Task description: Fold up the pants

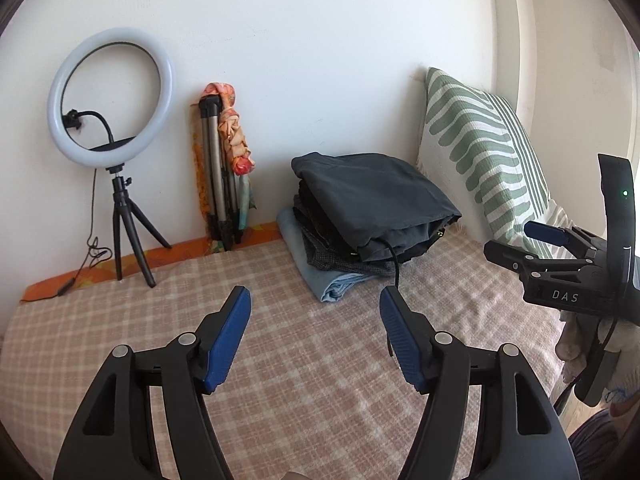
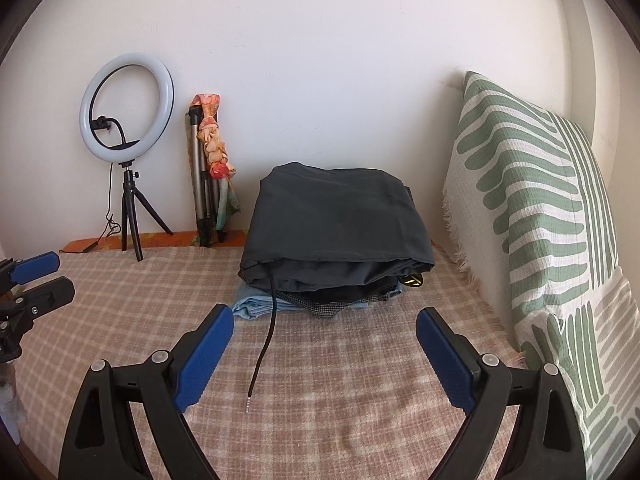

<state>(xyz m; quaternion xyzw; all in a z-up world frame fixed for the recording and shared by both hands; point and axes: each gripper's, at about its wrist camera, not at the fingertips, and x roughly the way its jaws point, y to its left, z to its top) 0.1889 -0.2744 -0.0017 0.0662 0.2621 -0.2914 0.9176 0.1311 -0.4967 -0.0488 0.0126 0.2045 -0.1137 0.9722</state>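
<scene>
Both sets of fingers spread wide, empty: left gripper (image 1: pixel 315 298), right gripper (image 2: pixel 325 319). Folded pants (image 2: pixel 334 224) top the pile ahead of right fingers on bed (image 2: pixel 120 304). Looks done; next I'd pull back w/o snagging drawstring (image 2: pixel 266 336).

A stack of folded pants (image 2: pixel 336 224) sits on the bed (image 2: pixel 320 380) against the back wall. Right of it a pillow (image 2: pixel 532 216) leans upright. Left of the stack a folded tripod (image 2: pixel 204 184) stands against the wall, and farther left a ring light (image 2: pixel 127 120). A drawstring (image 2: pixel 266 340) trails forward from the stack onto the bed, between the open right tool (image 2: pixel 325 330) fingers.
</scene>
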